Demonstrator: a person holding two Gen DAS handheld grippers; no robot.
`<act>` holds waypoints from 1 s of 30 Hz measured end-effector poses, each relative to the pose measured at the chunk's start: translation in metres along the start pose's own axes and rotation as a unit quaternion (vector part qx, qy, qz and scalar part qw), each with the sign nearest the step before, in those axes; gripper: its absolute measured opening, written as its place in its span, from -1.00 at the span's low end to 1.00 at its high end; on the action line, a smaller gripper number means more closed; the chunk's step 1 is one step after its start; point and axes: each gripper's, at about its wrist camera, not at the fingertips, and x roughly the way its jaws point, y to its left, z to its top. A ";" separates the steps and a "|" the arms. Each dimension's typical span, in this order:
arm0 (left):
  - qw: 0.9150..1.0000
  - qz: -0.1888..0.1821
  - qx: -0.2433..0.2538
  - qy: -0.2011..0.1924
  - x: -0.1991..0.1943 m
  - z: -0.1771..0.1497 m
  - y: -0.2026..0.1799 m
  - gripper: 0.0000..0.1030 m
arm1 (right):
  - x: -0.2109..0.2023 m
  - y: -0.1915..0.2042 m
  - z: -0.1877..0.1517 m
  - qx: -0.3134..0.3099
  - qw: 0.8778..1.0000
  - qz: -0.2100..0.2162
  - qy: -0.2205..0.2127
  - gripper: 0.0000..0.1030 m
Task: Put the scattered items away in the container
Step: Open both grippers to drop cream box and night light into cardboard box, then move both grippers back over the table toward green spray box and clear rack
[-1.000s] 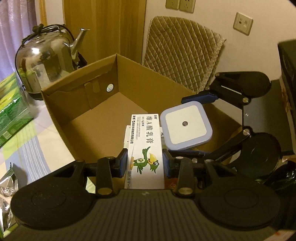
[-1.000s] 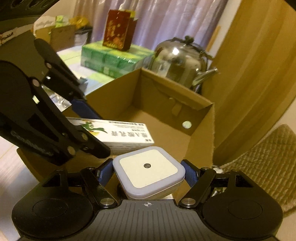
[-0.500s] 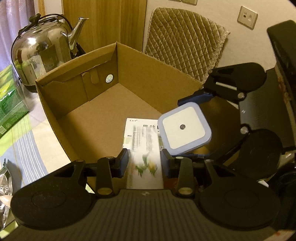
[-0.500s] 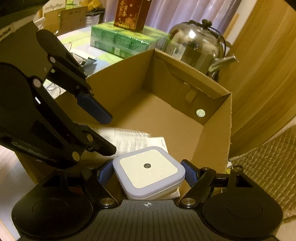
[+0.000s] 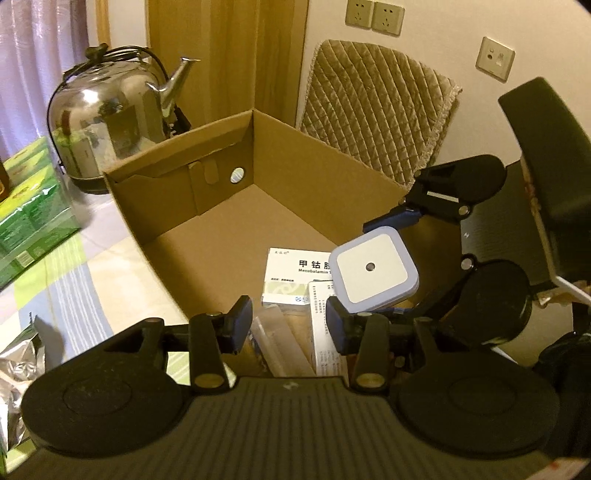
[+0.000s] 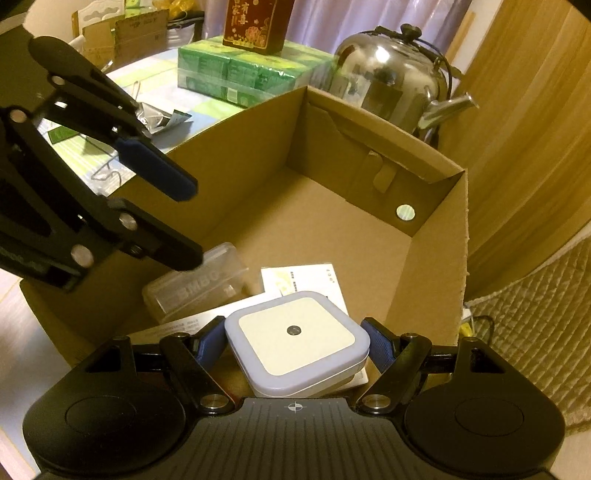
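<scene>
An open cardboard box [image 5: 317,173] [image 6: 436,258] stands on the table. My left gripper [image 5: 289,325] hangs open over its near side, nothing between its fingers. Under it on the box floor lie a white medicine box [image 5: 295,277], a second white carton [image 5: 327,332] and a clear plastic case [image 5: 280,343] [image 6: 195,288]. My right gripper [image 6: 297,341] is shut on a square white night light [image 6: 297,341] [image 5: 373,273], held above the box's inside. The left gripper's blue-padded fingers [image 6: 155,170] show at the left of the right wrist view.
A steel kettle [image 5: 110,118] [image 6: 391,81] stands behind the box. Green packs [image 5: 29,206] [image 6: 236,74] with a red box [image 6: 255,22] on top sit to the left. A foil packet [image 5: 14,354] lies near the table edge. A quilted chair back [image 5: 376,110] stands behind.
My left gripper opened and let the white duck-printed carton fall into the box, then rose a little. The right gripper kept hold of the night light above the box.
</scene>
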 end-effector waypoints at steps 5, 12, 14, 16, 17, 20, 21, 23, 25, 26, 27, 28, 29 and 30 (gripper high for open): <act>1.000 0.004 -0.006 -0.007 -0.010 -0.005 0.002 -0.26 | -0.002 0.003 0.001 -0.004 1.000 -0.006 -0.004 0.50; 1.000 0.007 -0.015 -0.019 -0.025 -0.012 0.005 -0.18 | -0.015 0.005 0.003 -0.001 1.000 -0.015 -0.020 0.75; 0.999 0.006 -0.019 -0.026 -0.032 -0.016 0.007 -0.14 | -0.022 0.008 0.003 -0.002 0.999 -0.019 -0.027 0.93; 0.999 0.007 -0.022 -0.034 -0.040 -0.018 0.008 -0.07 | -0.030 0.011 0.002 -0.003 0.999 -0.026 -0.039 0.96; 0.999 0.008 -0.024 -0.038 -0.045 -0.020 0.009 -0.06 | -0.035 0.012 0.002 -0.002 0.999 -0.028 -0.043 0.96; 0.998 0.015 -0.029 -0.048 -0.060 -0.027 0.010 0.05 | -0.048 0.016 0.002 0.004 0.998 -0.035 -0.055 0.96; 0.998 0.018 -0.031 -0.051 -0.065 -0.030 0.011 0.12 | -0.053 0.018 0.002 0.006 0.998 -0.037 -0.059 0.96; 0.998 0.025 -0.034 -0.056 -0.075 -0.036 0.012 0.26 | -0.062 0.023 0.002 0.015 0.997 -0.039 -0.067 0.96; 0.997 0.033 -0.038 -0.062 -0.087 -0.044 0.014 0.46 | -0.072 0.028 0.001 0.029 0.996 -0.037 -0.075 0.96; 0.996 0.036 -0.040 -0.064 -0.092 -0.049 0.015 0.50 | -0.077 0.032 0.001 0.035 0.996 -0.034 -0.079 0.96; 0.996 0.040 -0.043 -0.066 -0.098 -0.056 0.017 0.59 | -0.082 0.036 0.001 0.040 0.995 -0.032 -0.082 0.96; 0.996 0.046 -0.046 -0.066 -0.104 -0.062 0.019 0.64 | -0.087 0.041 0.000 0.044 0.995 -0.030 -0.086 0.96; 0.995 0.052 -0.048 -0.065 -0.108 -0.070 0.021 0.66 | -0.092 0.046 0.000 0.047 0.994 -0.029 -0.091 0.96; 0.995 0.059 -0.052 -0.063 -0.113 -0.078 0.023 0.70 | -0.096 0.051 -0.001 0.051 0.994 -0.026 -0.097 0.96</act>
